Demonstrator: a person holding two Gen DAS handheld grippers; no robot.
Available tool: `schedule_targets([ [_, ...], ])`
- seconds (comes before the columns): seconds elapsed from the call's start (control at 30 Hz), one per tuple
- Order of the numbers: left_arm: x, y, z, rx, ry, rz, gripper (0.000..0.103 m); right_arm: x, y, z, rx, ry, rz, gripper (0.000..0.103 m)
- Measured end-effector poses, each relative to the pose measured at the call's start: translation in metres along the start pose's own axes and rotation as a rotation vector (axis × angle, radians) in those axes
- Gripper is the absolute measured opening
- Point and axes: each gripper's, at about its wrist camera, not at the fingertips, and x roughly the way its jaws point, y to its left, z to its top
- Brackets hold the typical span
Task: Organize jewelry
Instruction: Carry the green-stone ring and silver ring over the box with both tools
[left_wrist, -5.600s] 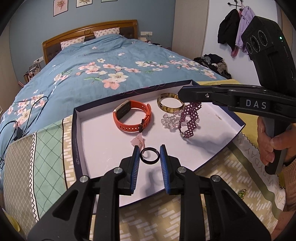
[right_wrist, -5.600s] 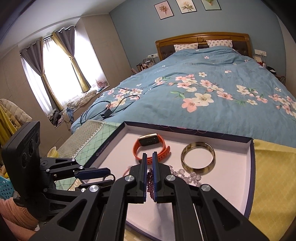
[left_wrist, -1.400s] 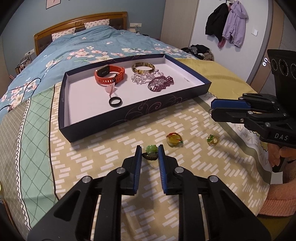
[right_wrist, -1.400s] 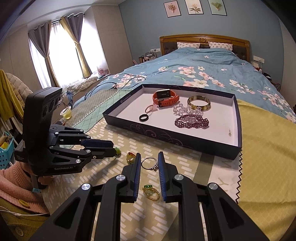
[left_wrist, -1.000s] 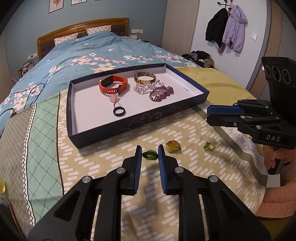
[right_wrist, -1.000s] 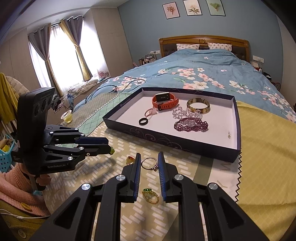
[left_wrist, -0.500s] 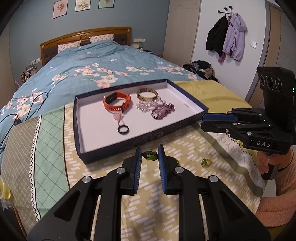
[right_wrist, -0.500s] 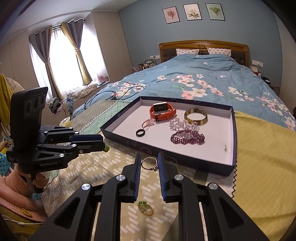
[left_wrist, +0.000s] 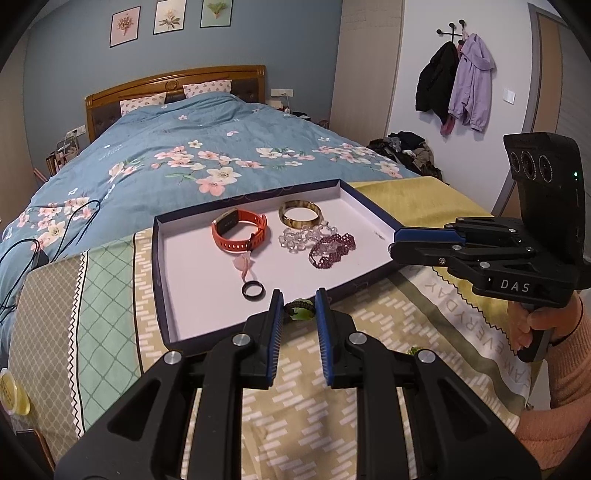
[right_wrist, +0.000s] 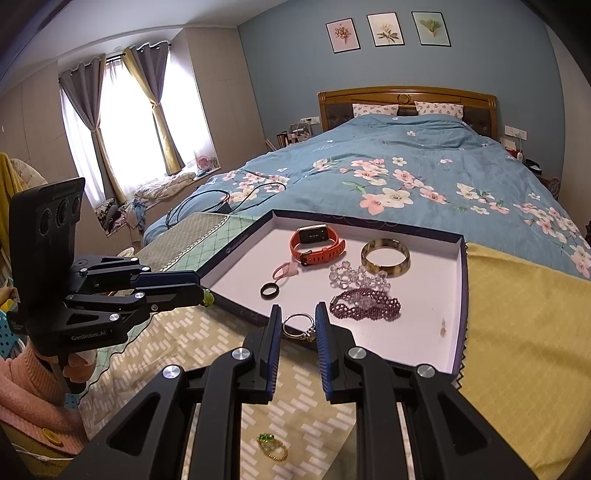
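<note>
Your left gripper (left_wrist: 298, 314) is clenched on a green ring (left_wrist: 300, 313), holding it just above the near wall of the tray (left_wrist: 162, 266). In the right wrist view the same ring shows as a green speck at the tip of that gripper, beside the tray's left corner.

Your right gripper (right_wrist: 298, 326) grasps a silver ring (right_wrist: 297, 326), its band pinched between the blue pads, also over the tray's near wall.

Inside the tray lie an orange watch (left_wrist: 239, 234) toward the back, a horn-coloured bangle (left_wrist: 299, 218) to its right, a clear bead bracelet (left_wrist: 303, 236) just in front of the bangle, and a purple bead bracelet (left_wrist: 331, 250) touching the clear one. A black ring (left_wrist: 253, 290) sits near the front wall, with a small pink piece (left_wrist: 243, 264) just behind it.

The tray rests on a patterned cloth (left_wrist: 110, 295) spread over the foot of the bed (left_wrist: 184, 155). A gold ring (right_wrist: 272, 447) with a green stone lies on the cloth below your right gripper, well apart from the tray. In the left wrist view another green piece peeks out beside the left gripper's right finger; you cannot tell what it is.

Your hands (left_wrist: 532, 325), in pink sleeves, grip both handles.
</note>
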Motion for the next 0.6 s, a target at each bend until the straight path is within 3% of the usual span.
schedule_targets([
  [0.6, 0.010, 0.008, 0.019, -0.002, -0.024, 0.031, 0.018, 0.022, -0.013, 0.015, 0.005, 0.020, -0.003, 0.017],
])
